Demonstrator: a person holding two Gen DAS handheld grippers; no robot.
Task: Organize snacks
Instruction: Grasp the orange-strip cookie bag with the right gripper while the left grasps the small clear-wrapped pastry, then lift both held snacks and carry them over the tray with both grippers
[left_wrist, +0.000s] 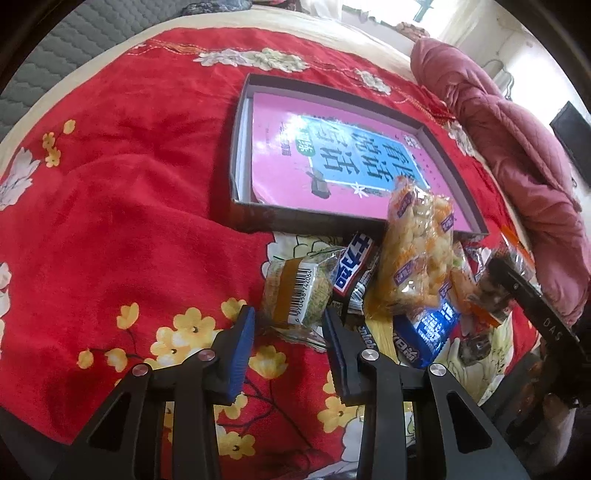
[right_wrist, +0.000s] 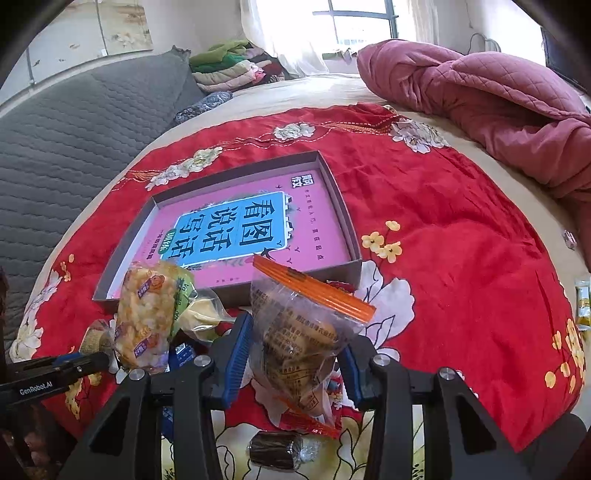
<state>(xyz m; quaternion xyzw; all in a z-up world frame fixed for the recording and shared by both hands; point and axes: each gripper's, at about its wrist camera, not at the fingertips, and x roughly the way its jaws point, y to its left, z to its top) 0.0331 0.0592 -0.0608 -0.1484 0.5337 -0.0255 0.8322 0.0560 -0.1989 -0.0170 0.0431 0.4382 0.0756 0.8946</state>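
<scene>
Gripping one packet each, we are only starting. Our left gripper (left_wrist: 291, 321) has its fingers clenched on a small barcoded snack (left_wrist: 295, 291); our right gripper (right_wrist: 295, 350) grasps an orange-sealed bag (right_wrist: 299, 328). Beyond them, more snacks, among them a puffed-snack bag (left_wrist: 417, 254), lie heaped on the bed's red blanket (left_wrist: 129, 184). Farther off, the shallow box (right_wrist: 343, 210) holds only a pink book (right_wrist: 236, 232), no snacks yet.

Before you, a shallow box (right_wrist: 334, 188) lies on the blanket (right_wrist: 443, 221), a book (right_wrist: 236, 225) inside it; snack packets (left_wrist: 417, 254) cluster at its near edge.
</scene>
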